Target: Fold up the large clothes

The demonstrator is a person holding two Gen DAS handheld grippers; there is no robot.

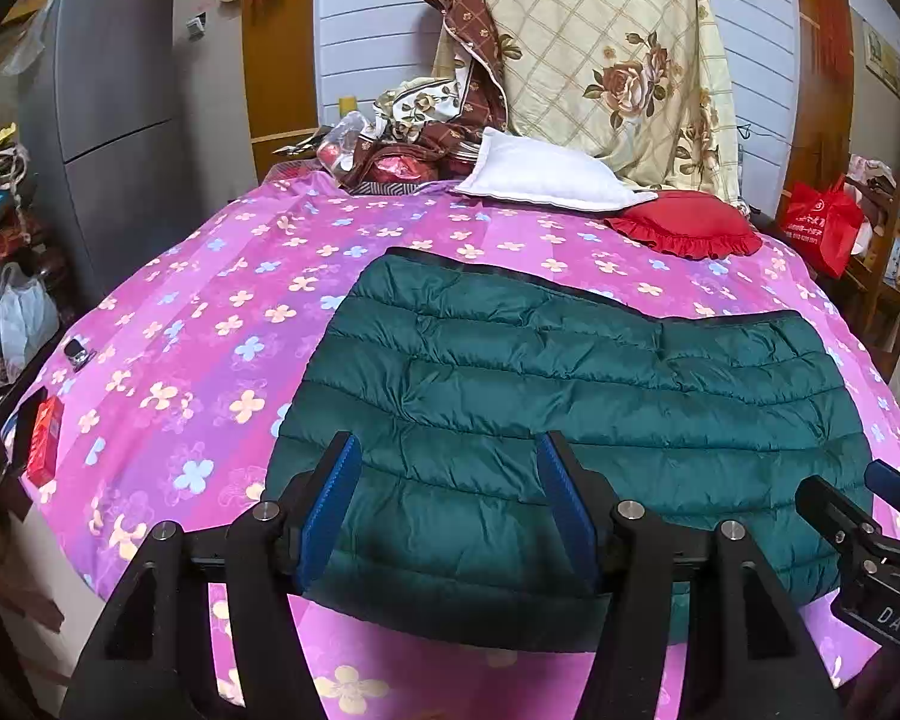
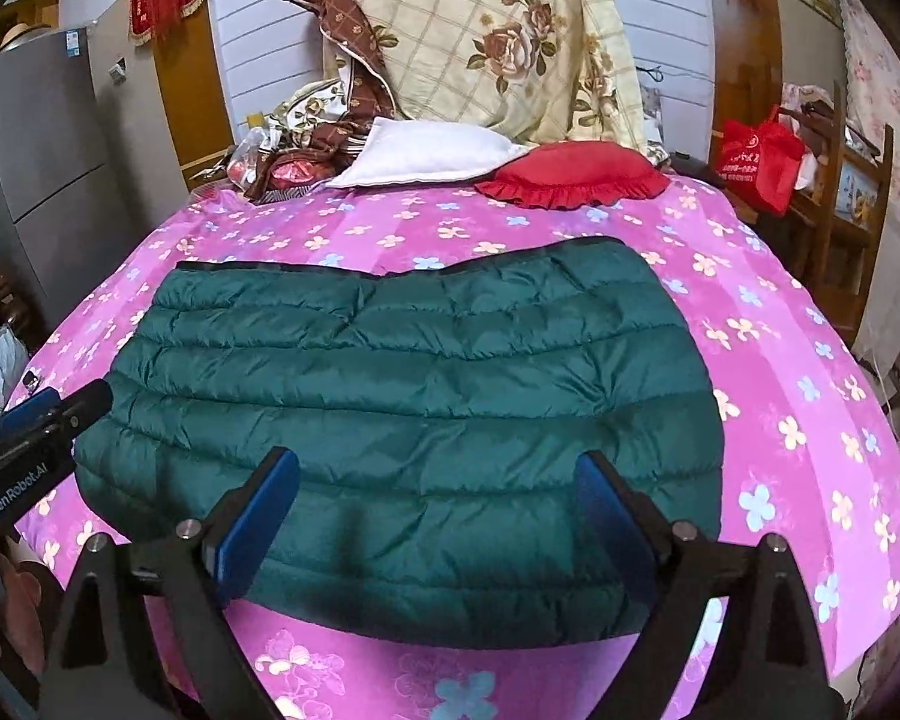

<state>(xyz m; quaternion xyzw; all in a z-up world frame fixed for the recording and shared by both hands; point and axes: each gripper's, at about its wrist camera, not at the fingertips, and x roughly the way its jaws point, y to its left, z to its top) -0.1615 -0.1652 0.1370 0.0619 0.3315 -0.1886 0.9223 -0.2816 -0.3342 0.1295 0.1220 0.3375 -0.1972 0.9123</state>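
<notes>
A dark green quilted down jacket [image 1: 558, 402] lies folded into a wide rectangle on the pink flowered bed; it also shows in the right wrist view [image 2: 402, 384]. My left gripper [image 1: 447, 456] is open and empty, its blue-padded fingers hovering over the jacket's near left part. My right gripper [image 2: 438, 480] is open and empty over the jacket's near middle. The right gripper's tip shows at the right edge of the left wrist view [image 1: 864, 516]. The left gripper shows at the left edge of the right wrist view [image 2: 48, 420].
The pink flowered bed sheet [image 1: 198, 360] carries a white pillow [image 1: 540, 177] and a red frilled cushion [image 1: 687, 228] at the far end, below a hung floral quilt [image 1: 600, 48]. A grey fridge [image 1: 114, 120] stands left. A red box [image 1: 45, 441] and a small dark object [image 1: 77, 353] lie at the bed's left edge.
</notes>
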